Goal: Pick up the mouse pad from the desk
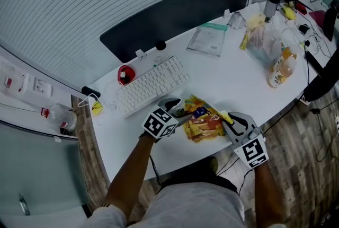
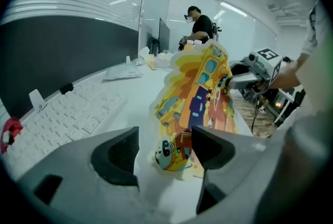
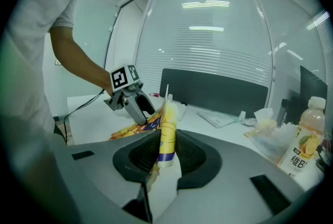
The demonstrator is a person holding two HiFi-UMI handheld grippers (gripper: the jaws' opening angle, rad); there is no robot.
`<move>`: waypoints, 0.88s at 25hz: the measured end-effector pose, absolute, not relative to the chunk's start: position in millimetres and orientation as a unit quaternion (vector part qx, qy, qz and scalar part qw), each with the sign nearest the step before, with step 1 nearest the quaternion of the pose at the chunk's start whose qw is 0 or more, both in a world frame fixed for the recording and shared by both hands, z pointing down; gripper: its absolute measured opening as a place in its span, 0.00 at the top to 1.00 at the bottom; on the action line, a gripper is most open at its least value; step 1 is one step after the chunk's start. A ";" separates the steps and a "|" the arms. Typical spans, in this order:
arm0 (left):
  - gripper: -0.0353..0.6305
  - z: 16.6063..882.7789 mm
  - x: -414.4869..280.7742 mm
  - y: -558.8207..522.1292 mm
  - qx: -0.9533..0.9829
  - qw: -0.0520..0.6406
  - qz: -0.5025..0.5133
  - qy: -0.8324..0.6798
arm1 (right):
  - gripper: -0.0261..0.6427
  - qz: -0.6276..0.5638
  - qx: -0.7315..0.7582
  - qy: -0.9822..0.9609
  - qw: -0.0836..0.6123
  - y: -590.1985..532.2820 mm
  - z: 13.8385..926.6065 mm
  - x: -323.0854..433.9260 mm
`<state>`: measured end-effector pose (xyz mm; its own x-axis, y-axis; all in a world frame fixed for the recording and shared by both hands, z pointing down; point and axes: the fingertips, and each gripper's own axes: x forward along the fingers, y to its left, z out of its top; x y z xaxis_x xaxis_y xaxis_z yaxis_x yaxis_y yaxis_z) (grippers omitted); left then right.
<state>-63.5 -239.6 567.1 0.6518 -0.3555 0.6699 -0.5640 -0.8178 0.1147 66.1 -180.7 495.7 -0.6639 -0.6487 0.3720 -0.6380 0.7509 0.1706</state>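
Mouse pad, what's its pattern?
The mouse pad has a yellow, orange and blue cartoon print; clearest in the left gripper view.

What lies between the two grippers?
The mouse pad spans that stretch in the head view, from the open left gripper to the right gripper, shut on its edge.

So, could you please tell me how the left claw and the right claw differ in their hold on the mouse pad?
The left claw stands wide open with a corner of the mouse pad between its jaws; the right claw is clamped on the pad's edge. The left claw sits on the pad's keyboard side, the right claw on the opposite side. Both meet the same pad.
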 end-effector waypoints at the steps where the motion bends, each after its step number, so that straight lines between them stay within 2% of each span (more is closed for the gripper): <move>1: 0.47 565.3 -62.2 -239.1 0.900 0.159 0.324 -0.244 | 0.83 -0.016 0.346 -0.916 0.202 -177.6 491.9 65.8; 10: 0.48 544.7 -45.2 -223.3 0.938 0.161 0.278 -0.128 | 0.83 0.002 0.325 -0.932 0.162 -164.6 467.8 71.6; 16: 0.69 533.3 -43.0 -211.2 0.945 0.133 0.268 -0.129 | 0.83 0.006 0.345 -0.924 0.162 -173.8 468.1 79.7; 19: 0.84 516.2 -43.6 -204.7 0.952 0.104 0.250 -0.142 | 0.83 -0.004 0.359 -0.919 0.159 -177.4 465.3 86.5; 22: 0.90 495.5 -44.9 -200.3 0.959 0.081 0.225 -0.153 | 0.77 -0.013 0.379 -0.913 0.152 -182.5 456.0 94.0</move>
<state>-44.9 -200.3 495.5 0.8520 -0.2569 0.4561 -0.3302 -0.9399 0.0873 94.0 -182.5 456.0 -0.6672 -0.6952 0.2674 -0.6875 0.7129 0.1382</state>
